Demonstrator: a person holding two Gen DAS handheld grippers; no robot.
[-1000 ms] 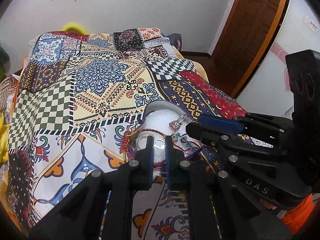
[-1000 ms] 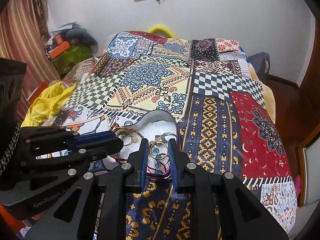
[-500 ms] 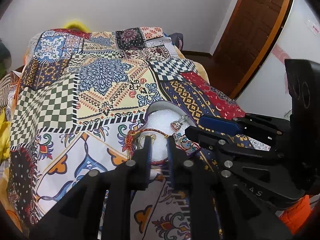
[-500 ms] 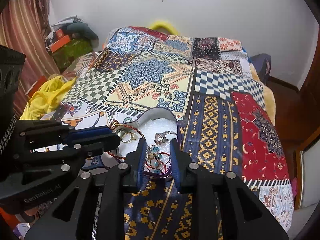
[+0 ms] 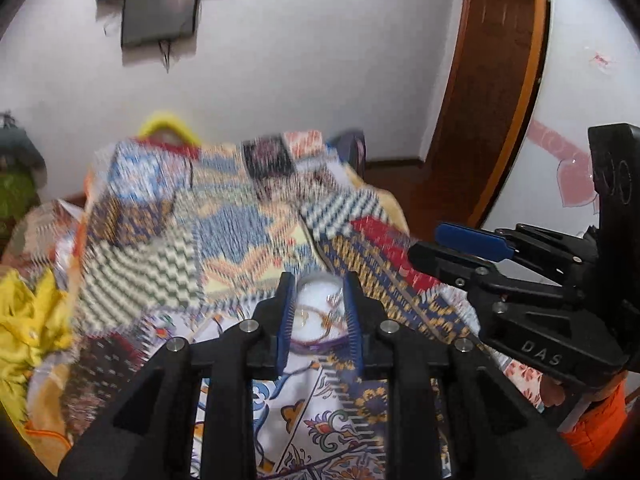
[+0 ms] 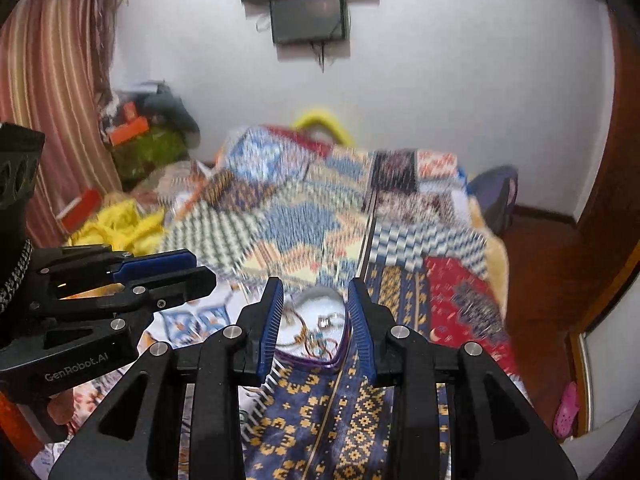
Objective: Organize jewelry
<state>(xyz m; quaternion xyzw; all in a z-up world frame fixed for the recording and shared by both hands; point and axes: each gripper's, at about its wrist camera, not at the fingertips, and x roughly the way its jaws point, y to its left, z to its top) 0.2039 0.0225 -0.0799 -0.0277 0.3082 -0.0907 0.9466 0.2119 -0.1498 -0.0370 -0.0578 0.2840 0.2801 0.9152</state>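
Observation:
A heart-shaped tin [image 6: 336,354] with a white lining and purple rim lies on the patchwork bedspread [image 6: 320,224]. It holds rings, a red bangle and small beaded pieces [image 6: 316,334]. It also shows in the left wrist view [image 5: 318,294], blurred. My right gripper [image 6: 316,320] is open and empty, raised above and short of the tin. My left gripper [image 5: 319,316] is open and empty, also above and short of the tin. Each gripper shows in the other's view, the left [image 6: 160,276] and the right [image 5: 460,244].
The bed runs back to a white wall with a mounted screen [image 6: 308,12]. Yellow cloth [image 6: 120,224] and clutter [image 6: 144,140] lie left of the bed. A wooden door [image 5: 492,92] and floor [image 6: 540,260] are on the right. A pink shoe [image 6: 566,410] lies on the floor.
Both grippers have opened wider and pulled up and back from the tin. The views have tilted up toward the wall and are motion-blurred. The jewelry stays in the tin.

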